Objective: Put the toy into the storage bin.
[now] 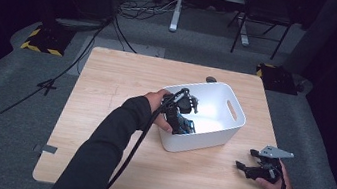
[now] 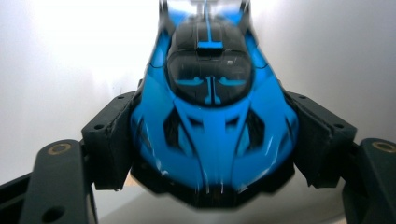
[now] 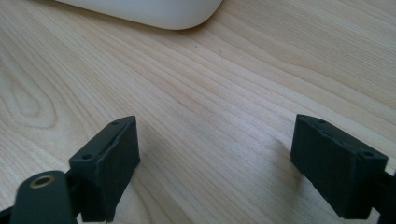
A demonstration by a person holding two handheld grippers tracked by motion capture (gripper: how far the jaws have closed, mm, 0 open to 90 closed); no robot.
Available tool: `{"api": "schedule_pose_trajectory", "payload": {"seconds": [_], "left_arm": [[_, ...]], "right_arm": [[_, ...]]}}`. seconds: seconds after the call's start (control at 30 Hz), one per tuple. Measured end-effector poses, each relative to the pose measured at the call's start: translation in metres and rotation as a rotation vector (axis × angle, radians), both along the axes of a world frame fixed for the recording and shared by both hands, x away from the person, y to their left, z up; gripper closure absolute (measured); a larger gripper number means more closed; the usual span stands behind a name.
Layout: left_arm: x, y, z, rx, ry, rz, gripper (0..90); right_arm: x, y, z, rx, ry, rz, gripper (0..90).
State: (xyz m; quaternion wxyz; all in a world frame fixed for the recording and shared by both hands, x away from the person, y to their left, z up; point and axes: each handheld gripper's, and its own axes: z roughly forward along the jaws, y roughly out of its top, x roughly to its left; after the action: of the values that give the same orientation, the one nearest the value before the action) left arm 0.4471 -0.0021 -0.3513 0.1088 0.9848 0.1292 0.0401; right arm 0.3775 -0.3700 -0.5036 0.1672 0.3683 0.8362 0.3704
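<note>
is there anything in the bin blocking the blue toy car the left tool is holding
Nothing visible. The left tool is shut on the blue toy car inside the white bin; ahead of the car, only bare white wall shows.

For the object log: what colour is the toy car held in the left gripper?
Bright blue with black trim, the toy car shows best in the left gripper view.

The toy car (image 2: 212, 126) is inside the tub (image 1: 229, 126); the tub sits on the table (image 1: 118, 82).
</note>
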Motion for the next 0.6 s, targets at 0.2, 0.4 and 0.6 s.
{"api": "schedule_pose_trajectory", "payload": {"seconds": [0.2, 0.4, 0.6], "left_arm": [[-0.0004, 0.0034, -0.0003, 0.002, 0.017, -0.012, 25.6], [-0.0008, 0.0061, -0.0015, -0.019, 0.005, 0.0, 25.5], [-0.0019, 0.0096, -0.0021, -0.045, 0.0, 0.019, 25.4]], "right_arm": [[-0.0001, 0.0001, 0.0, -0.001, -0.001, 0.0, 15.5], [-0.0001, 0.0001, 0.0, -0.001, -0.001, 0.0, 15.5], [-0.0001, 0.0, 0.0, -0.001, -0.001, 0.0, 15.5]]}}
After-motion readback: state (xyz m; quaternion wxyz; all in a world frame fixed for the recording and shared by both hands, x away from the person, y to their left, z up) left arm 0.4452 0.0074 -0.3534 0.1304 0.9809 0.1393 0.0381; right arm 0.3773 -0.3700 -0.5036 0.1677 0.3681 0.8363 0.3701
